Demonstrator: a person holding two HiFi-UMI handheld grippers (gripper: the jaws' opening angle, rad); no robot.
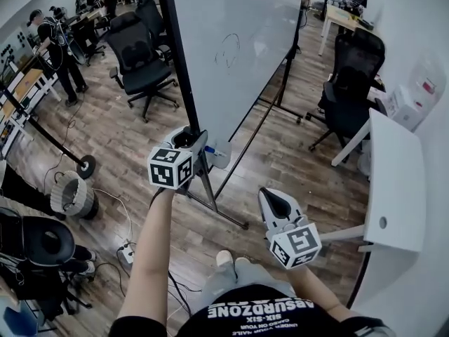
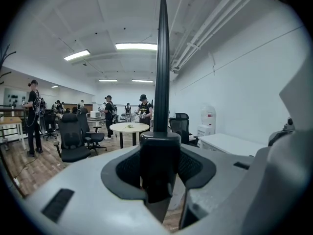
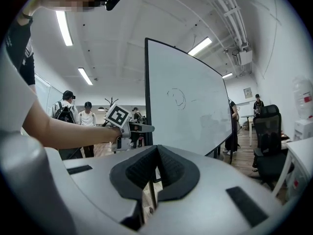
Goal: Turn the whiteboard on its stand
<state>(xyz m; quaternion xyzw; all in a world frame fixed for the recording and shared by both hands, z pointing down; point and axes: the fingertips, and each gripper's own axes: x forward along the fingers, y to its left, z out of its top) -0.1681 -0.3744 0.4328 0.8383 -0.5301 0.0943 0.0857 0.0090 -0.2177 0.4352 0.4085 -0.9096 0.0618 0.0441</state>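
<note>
The left tool (image 1: 191,140) is clamping the black side frame (image 2: 162,58) of the whiteboard (image 1: 231,41), which is standing upright on its stand (image 1: 223,209) just ahead, while the right tool (image 1: 276,203) is hovering closed and empty, so the turn probably needs a firm, slow push.

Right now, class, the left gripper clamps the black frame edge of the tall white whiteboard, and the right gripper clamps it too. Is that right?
The left gripper does clamp the black frame edge of the tall white whiteboard, but the right gripper holds nothing: the right gripper view shows its jaws together, short of the board.
</note>
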